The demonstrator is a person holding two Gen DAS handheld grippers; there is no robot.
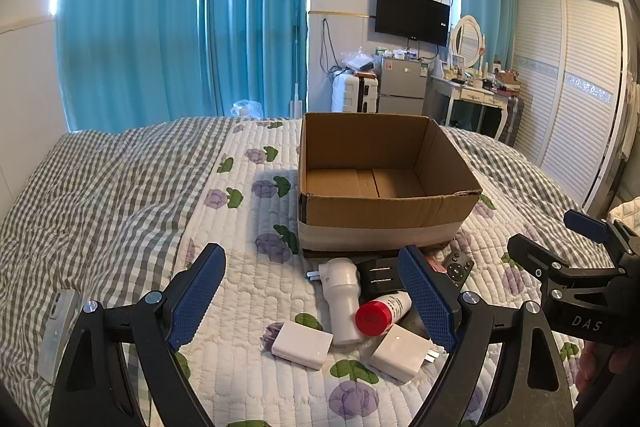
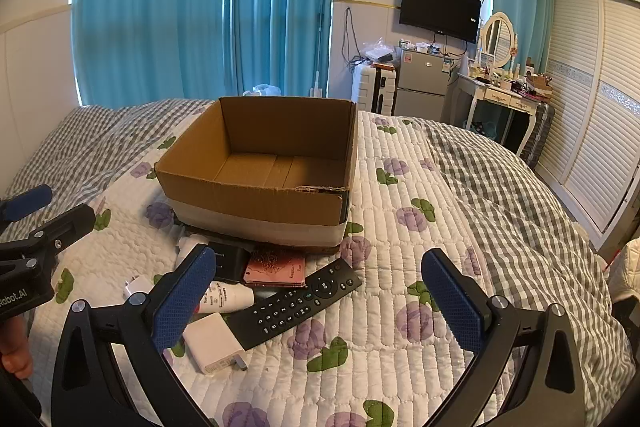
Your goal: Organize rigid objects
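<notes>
An open, empty cardboard box [image 1: 384,215] [image 2: 256,203] stands on the quilted bed. In front of it lies a small pile: a white plug-in device [image 1: 340,291], a black adapter [image 1: 378,277] [image 2: 230,261], a red-capped white bottle [image 1: 380,313] [image 2: 226,297], two white chargers [image 1: 302,343] [image 1: 398,351], a pink box [image 2: 276,271] and a black remote [image 2: 296,301]. My left gripper [image 1: 316,303] is open and empty above the pile. My right gripper [image 2: 320,301] is open and empty above the remote.
A grey flat device [image 1: 56,331] lies on the checked blanket at the left. A white charger [image 2: 214,343] lies by the remote's near end. The right gripper shows in the left wrist view [image 1: 568,251]. A wardrobe, dresser and fridge stand beyond the bed.
</notes>
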